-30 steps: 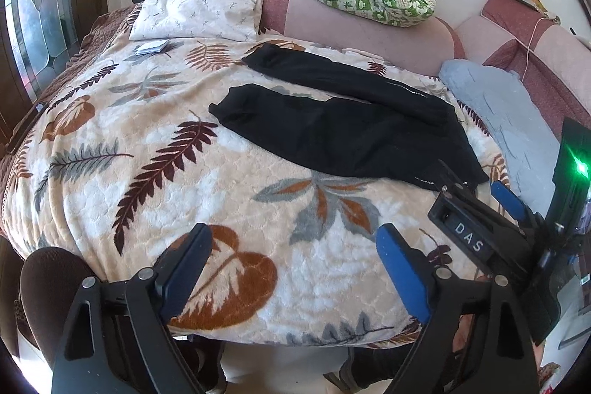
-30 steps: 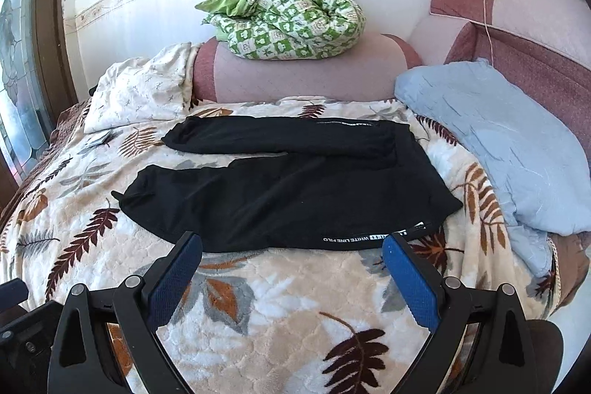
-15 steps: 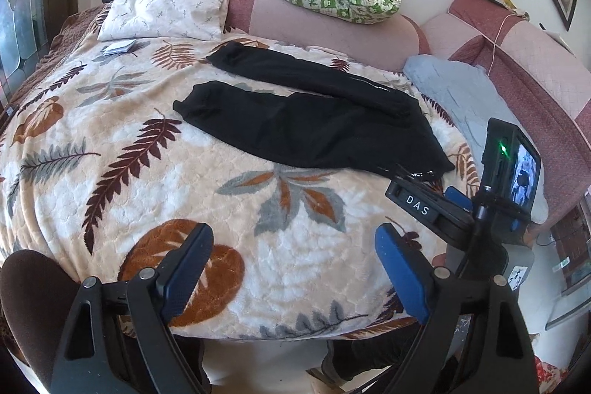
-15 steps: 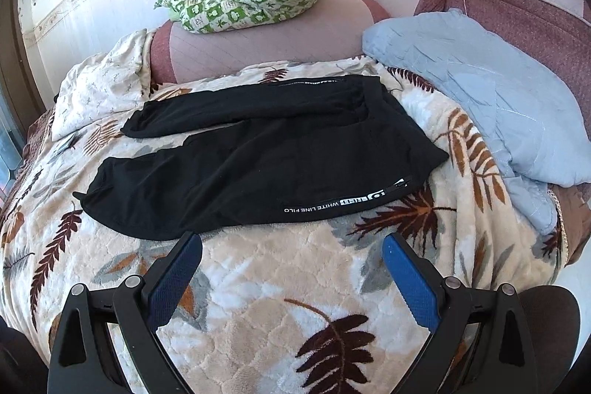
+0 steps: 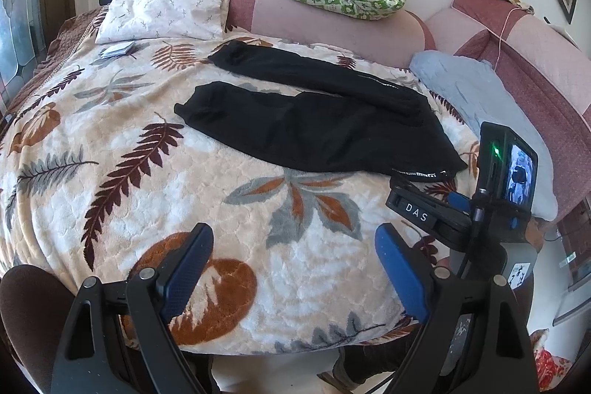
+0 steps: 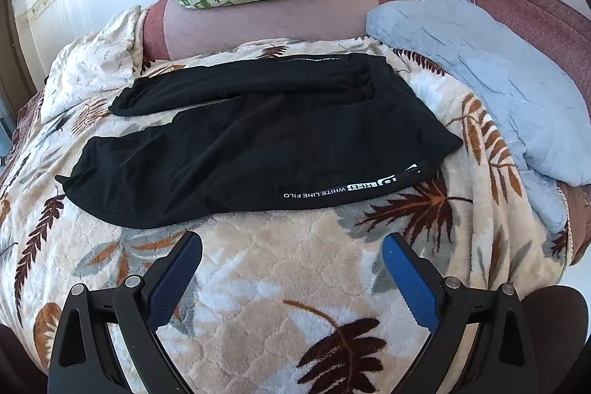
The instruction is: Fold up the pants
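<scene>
Presently the black track pants (image 6: pixel 258 143) lie flat on the leaf-print blanket (image 6: pixel 295 268) covering the bed, both legs spread apart toward the left, waistband toward the light blue quilt (image 6: pixel 498 91). No fold has been made. Left gripper (image 5: pixel 293 257) hovers over bare blanket near the bed's edge, fingers wide apart and empty. Right gripper (image 6: pixel 291 264) hangs just short of the near trouser leg, fingers likewise spread, holding nothing. Judged step: approach before the first grasp. Next move calls for both grippers to pinch one leg's edge and lay it over the other.
</scene>
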A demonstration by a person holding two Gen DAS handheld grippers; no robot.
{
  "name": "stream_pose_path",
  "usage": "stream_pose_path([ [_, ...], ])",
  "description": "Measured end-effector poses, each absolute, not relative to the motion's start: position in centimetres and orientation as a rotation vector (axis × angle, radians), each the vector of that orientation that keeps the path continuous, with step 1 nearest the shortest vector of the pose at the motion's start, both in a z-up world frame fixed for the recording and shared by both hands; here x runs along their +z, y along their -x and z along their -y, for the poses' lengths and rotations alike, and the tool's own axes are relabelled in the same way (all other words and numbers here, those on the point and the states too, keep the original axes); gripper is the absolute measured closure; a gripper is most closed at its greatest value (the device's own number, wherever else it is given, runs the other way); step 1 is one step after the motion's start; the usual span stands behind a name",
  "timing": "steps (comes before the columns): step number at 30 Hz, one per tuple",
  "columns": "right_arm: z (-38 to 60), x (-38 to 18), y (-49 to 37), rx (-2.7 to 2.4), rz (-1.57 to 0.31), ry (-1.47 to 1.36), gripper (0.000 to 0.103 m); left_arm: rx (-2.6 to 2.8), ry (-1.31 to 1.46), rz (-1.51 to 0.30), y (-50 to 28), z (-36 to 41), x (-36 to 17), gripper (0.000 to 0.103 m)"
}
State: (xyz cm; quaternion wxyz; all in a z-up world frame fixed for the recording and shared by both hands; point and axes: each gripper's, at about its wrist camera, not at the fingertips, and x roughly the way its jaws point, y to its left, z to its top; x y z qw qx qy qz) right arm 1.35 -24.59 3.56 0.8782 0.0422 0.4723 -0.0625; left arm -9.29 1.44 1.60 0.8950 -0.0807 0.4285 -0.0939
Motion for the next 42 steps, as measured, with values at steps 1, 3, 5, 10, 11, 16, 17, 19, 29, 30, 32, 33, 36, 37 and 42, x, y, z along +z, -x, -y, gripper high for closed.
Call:
stream_pose_path([
  [1,24.7,3.5,-1.4,-0.133,-0.985,-0.087,0.003,-0.195,0.175,-0.894,9.2,-1.6,1.4,0.014],
  [3,24.9,3.5,-1.6,-0.143,-0.985,-0.089,0.003,-0.207,0.200,-0.911,9.0,-1.9,1.1,0.014],
  [5,25.2,3.3,-1.9,-0.153,-0.989,-0.097,0.003,-0.231,0.225,-0.923,9.0,-2.1,0.8,0.014],
  [10,25.5,2.8,-2.2,-0.164,-1.001,-0.095,0.003,-0.241,0.214,-0.903,9.0,-1.9,1.0,0.014],
  [11,25.4,2.7,-2.3,-0.161,-1.003,-0.093,0.003,-0.243,0.204,-0.894,9.0,-1.7,1.2,0.014],
  [16,24.9,2.2,-2.7,-0.147,-1.015,-0.079,0.003,-0.234,0.127,-0.874,8.6,-1.1,1.7,0.014],
  [17,24.8,2.1,-2.8,-0.145,-1.014,-0.075,0.003,-0.229,0.121,-0.870,8.5,-1.1,1.7,0.014],
  [19,24.7,2.0,-2.9,-0.144,-1.013,-0.070,0.003,-0.212,0.117,-0.869,8.1,-1.4,1.7,0.014],
  [29,26.1,1.8,-3.2,-0.162,-1.007,-0.106,0.003,-0.063,0.037,-0.845,4.5,-3.9,2.8,0.014],
  [30,26.3,1.9,-3.2,-0.162,-1.004,-0.109,0.003,-0.043,0.013,-0.836,4.2,-4.0,3.0,0.014],
  [32,26.6,2.4,-3.1,-0.161,-0.985,-0.120,0.003,-0.008,-0.027,-0.818,3.4,-4.3,3.3,0.014],
  [33,26.7,2.6,-3.0,-0.162,-0.975,-0.121,0.003,0.001,-0.040,-0.813,3.0,-4.5,3.3,0.014],
  [36,27.2,3.1,-2.7,-0.174,-0.951,-0.105,0.003,0.015,-0.049,-0.829,2.0,-4.7,3.1,0.014],
  [37,27.4,3.2,-2.7,-0.178,-0.949,-0.109,0.003,0.015,-0.044,-0.838,1.7,-4.7,3.0,0.014],
  [42,28.4,2.6,-2.7,-0.186,-0.967,-0.147,0.003,0.026,-0.069,-0.851,1.4,-3.9,2.7,0.014],
])
